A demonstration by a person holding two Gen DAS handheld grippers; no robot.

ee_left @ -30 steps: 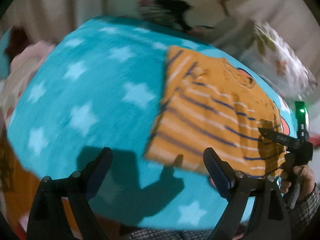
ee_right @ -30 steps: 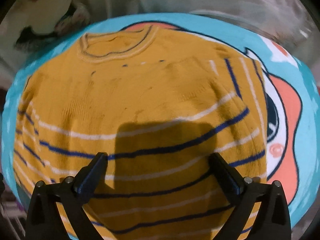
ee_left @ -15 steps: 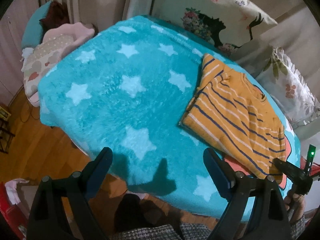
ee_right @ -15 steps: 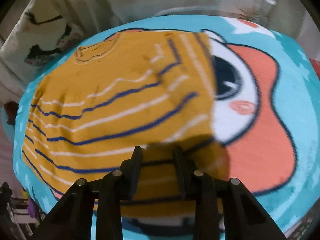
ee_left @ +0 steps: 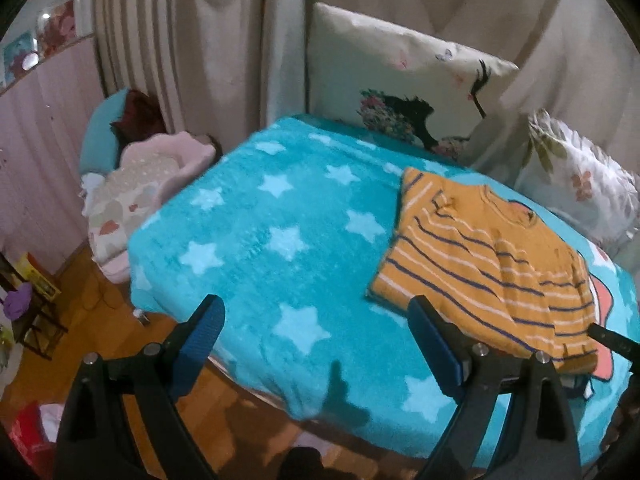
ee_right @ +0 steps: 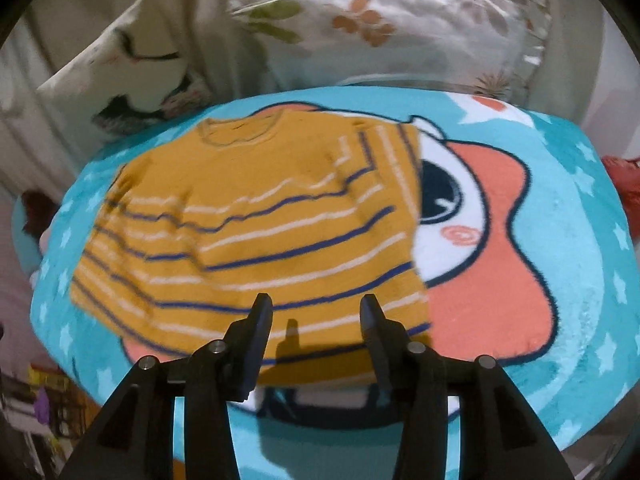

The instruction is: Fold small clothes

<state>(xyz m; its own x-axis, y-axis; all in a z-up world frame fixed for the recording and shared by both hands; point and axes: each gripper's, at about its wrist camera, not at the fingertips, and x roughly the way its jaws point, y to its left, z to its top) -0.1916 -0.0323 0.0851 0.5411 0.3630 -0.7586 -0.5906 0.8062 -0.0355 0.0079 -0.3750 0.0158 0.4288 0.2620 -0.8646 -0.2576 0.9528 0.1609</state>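
A small orange shirt with blue and white stripes (ee_left: 484,272) lies folded flat on a turquoise star blanket (ee_left: 280,240); it also shows in the right wrist view (ee_right: 256,232). My left gripper (ee_left: 316,336) is open and empty, held above the blanket's near edge, left of the shirt. My right gripper (ee_right: 316,316) is open and empty, just above the shirt's near hem. Its tip shows at the right edge of the left wrist view (ee_left: 612,342).
The blanket (ee_right: 560,280) carries a cartoon print to the right of the shirt. Pillows (ee_left: 404,92) and curtains stand behind the bed. A pink cushion pile (ee_left: 152,176) lies to the left. Wooden floor (ee_left: 104,308) and clutter lie below the bed's edge.
My left gripper has pulled back and up from the shirt. My right gripper shut on the shirt's hem half a second ago, then opened and let go.
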